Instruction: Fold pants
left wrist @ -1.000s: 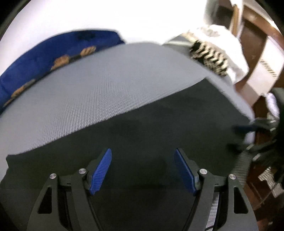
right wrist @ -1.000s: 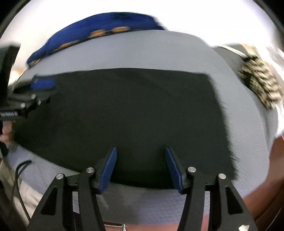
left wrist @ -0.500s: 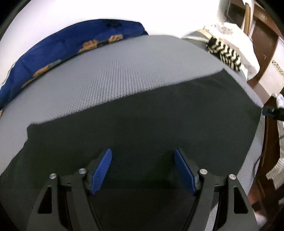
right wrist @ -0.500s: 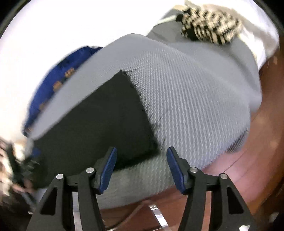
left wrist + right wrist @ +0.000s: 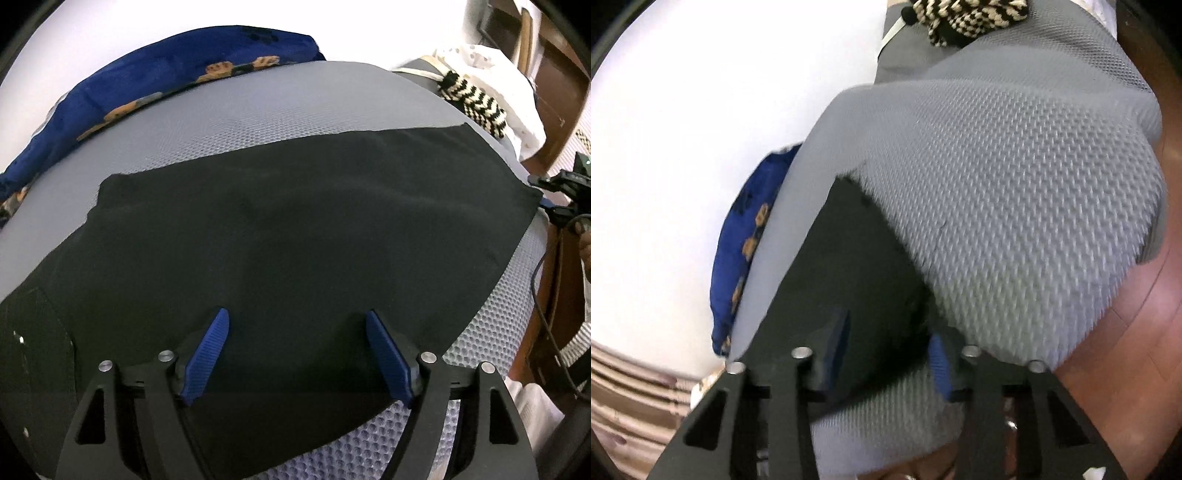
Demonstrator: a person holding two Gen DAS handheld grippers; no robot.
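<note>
**Both grippers spread wide over the flat black pants**

The left gripper [image 5: 297, 354] hangs with its blue-padded jaws spread wide, nothing between them, over the near part of the black fabric pants [image 5: 295, 236], which lie flat across the grey mesh-textured mattress [image 5: 258, 114]. The right gripper [image 5: 890, 354] also stands wide apart and grips nothing; its blue pads [image 5: 938, 365] straddle the near corner of the pants [image 5: 857, 280], though the blur hides whether they touch the cloth. Bare grey mattress [image 5: 1015, 206] spreads wide past the pants' ragged end edge. In the left view, a strip of mattress separates the pants' far edge from a blue patterned blanket [image 5: 147, 85]. A black-and-cream knitted item [image 5: 476, 103] lies at the far right corner, near the pants' far corner.
</note>
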